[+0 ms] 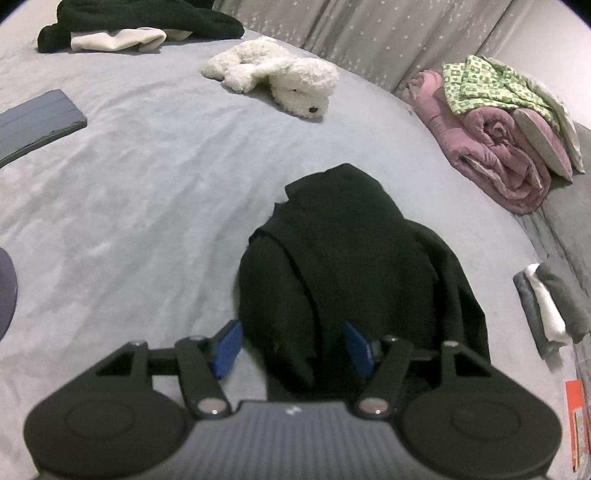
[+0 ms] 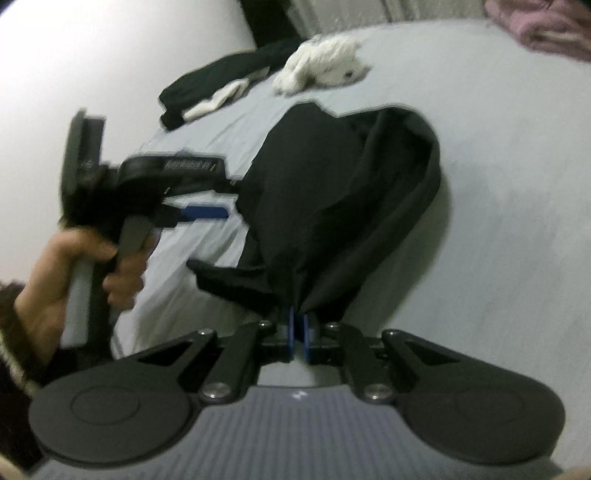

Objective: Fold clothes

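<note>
A black garment [image 1: 343, 258] lies bunched on the grey bed sheet [image 1: 147, 192]. My left gripper [image 1: 291, 343] is open, its blue pads [image 1: 227, 347] standing either side of the garment's near edge. In the right wrist view my right gripper [image 2: 297, 334] is shut on an edge of the black garment [image 2: 332, 192] and holds it lifted. The left gripper [image 2: 207, 212] shows there too, held by a hand at the garment's left side.
A white plush dog [image 1: 280, 79] lies farther back. A pile of black and cream clothes [image 1: 129, 26] sits at the far left. A rolled pink blanket with green patterned cloth [image 1: 498, 122] lies right. Folded grey and white clothes [image 1: 554, 306] sit near right. A grey tablet case [image 1: 37, 122] lies left.
</note>
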Tool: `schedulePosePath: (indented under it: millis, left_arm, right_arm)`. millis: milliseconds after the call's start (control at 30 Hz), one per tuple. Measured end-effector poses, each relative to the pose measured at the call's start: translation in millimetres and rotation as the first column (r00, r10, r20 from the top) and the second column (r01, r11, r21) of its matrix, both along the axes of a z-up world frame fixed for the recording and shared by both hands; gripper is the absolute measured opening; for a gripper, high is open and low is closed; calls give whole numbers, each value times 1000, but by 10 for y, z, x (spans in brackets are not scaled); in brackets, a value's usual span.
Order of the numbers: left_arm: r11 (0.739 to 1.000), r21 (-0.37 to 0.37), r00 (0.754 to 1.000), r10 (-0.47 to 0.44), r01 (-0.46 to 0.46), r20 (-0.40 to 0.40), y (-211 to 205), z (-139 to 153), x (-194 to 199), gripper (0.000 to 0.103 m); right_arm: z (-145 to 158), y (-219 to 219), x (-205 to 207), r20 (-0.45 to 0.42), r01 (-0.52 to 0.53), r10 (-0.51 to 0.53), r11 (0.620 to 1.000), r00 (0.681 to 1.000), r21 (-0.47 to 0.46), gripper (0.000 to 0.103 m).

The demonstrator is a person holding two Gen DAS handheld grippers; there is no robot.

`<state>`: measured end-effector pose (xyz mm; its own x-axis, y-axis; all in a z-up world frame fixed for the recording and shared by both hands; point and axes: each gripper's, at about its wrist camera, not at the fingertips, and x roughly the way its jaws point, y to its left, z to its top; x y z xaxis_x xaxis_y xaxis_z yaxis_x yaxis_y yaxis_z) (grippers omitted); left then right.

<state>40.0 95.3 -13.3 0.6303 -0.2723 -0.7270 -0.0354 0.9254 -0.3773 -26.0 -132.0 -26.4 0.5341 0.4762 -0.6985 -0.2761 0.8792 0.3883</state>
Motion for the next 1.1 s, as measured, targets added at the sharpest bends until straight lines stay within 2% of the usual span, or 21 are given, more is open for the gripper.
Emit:
schedulePosePath:
  millis: [133,167,200,267,333,367,400,567,800,1100]
  left_arm:
    - [1000,21,1000,3,-3,-2,-37,-34,39,63]
    - [1000,27,1000,3,-3,-2,-50,-41,39,63]
    - [999,33,1000,3,-3,-2,-64,-48,38,63]
    - [999,47,1000,2,-2,-1,-89,-56,28,63]
    - [998,55,1000,0,0,-3,-105,-60,22,63]
    - [998,56,1000,-2,2,-3,-113,-59,18,63]
    - [998,56,1000,-2,2,-2,-118,-55,13,63]
    - [998,62,1000,-6,6,0,-142,-45,-8,63]
    - [998,57,1000,6,-6,-5,-174,-30,2,63]
    - [999,51,1000,9,-8,-11,-168,-28,8,63]
  right_arm:
    - [-68,31,-46,-51,-36,35,999,998,-16,7]
    - [-74,35,-42,-60,-38,37,999,998,-17,9]
    - [-76,36,-32,-66,-37,36,999,997,-17,15]
    - [-79,33,-1,-79,-29,28,999,996,-18,16]
    - [-70,3,37,-83,-3,1,1000,997,-21,34]
    - [-57,-25,44,-76,18,-19,1000,997,-25,50]
    - [-44,-52,51,-70,38,-40,999,997,-30,55]
    - [35,-229,177,-40,136,-137,990,990,-22,55]
    - [53,-346,488,-26,284,-284,959,959,-7,55]
    - [45,-199,832,52,363,-360,930,931,-55,55]
